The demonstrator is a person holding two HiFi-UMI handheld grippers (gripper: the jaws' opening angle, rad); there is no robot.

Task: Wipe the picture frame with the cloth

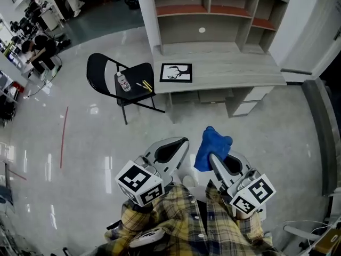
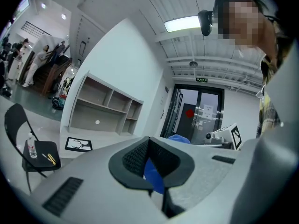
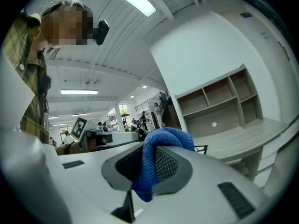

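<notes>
The picture frame, black-edged with a deer drawing on white, lies flat on the left end of the grey desk; it also shows small in the left gripper view as the picture frame. My right gripper is shut on the blue cloth, which bunches up above the jaws as the cloth. My left gripper is shut and holds nothing. Both grippers are close to my body, well short of the desk, with floor between.
A black folding chair with a small bottle and yellow pencils stands left of the desk. The desk carries a shelf unit at its back. People sit at the far upper left. A grey wall edge runs along the right.
</notes>
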